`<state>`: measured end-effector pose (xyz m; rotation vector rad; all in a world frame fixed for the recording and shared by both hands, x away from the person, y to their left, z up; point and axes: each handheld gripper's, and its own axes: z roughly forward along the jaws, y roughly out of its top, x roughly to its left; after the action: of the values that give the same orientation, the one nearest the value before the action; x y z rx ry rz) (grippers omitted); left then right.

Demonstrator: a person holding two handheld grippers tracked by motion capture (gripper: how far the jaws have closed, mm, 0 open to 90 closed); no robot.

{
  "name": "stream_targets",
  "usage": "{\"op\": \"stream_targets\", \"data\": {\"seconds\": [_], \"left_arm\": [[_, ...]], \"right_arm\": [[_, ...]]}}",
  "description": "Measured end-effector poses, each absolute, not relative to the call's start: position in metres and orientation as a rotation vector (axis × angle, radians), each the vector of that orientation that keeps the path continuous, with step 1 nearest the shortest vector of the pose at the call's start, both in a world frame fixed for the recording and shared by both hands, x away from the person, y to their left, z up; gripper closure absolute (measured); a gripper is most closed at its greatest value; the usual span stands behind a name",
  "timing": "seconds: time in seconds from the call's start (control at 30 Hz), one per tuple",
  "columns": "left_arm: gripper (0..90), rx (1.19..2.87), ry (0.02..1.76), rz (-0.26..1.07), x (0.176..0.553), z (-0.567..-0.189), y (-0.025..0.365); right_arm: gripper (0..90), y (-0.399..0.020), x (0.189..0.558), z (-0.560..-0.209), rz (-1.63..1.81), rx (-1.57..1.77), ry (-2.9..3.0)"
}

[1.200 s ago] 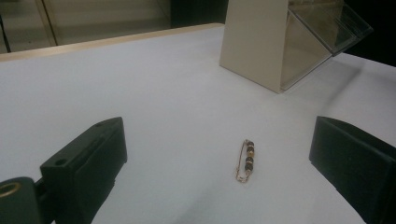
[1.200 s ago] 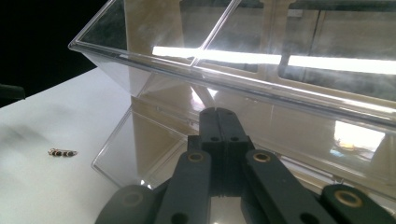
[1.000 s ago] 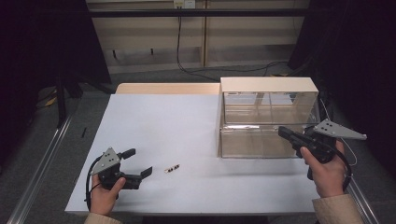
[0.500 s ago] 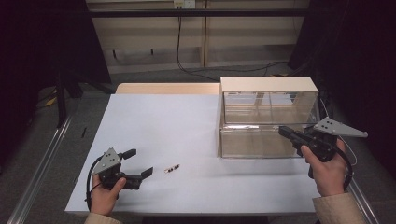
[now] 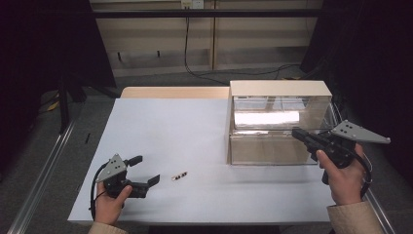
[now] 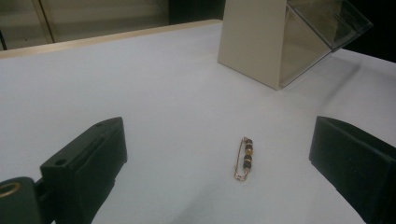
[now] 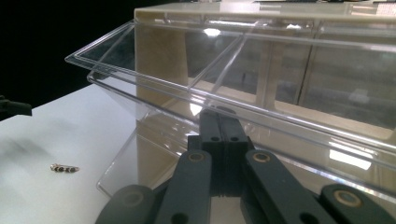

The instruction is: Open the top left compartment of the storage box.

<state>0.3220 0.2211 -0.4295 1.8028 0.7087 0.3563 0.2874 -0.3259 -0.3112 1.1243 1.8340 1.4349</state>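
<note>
White table (image 5: pixel 195 122): beaded pin (image 5: pixel 179 176) lies unobstructed, clear bin cabinet (image 5: pixel 277 122) well apart.

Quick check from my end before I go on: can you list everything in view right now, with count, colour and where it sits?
Beaded pin: one, gold wire with dark and amber beads, lying flat on the table just ahead of the left gripper's open jaws.
Tilt-bin cabinet: one, cream frame with clear plastic bins in two rows, at the table's far right; the upper bin is tipped open toward the person.
Table: one, white top with a wooden strip along its far edge.
Left gripper: one, black with a grey plate, near the table's front left, jaws wide apart.
Right gripper: one, black with a grey plate, jaws shut, tips at the front of the bins.
</note>
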Motion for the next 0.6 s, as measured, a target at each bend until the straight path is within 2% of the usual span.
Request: {"op": "stream_targets", "data": {"seconds": [0.6], "left_arm": [[3.9,1.806,0.71,0.34,0.322,-0.43,0.221]], "right_arm": [[90.0,-0.322,0.292,-0.279,1.397,1.082,1.856]]}}
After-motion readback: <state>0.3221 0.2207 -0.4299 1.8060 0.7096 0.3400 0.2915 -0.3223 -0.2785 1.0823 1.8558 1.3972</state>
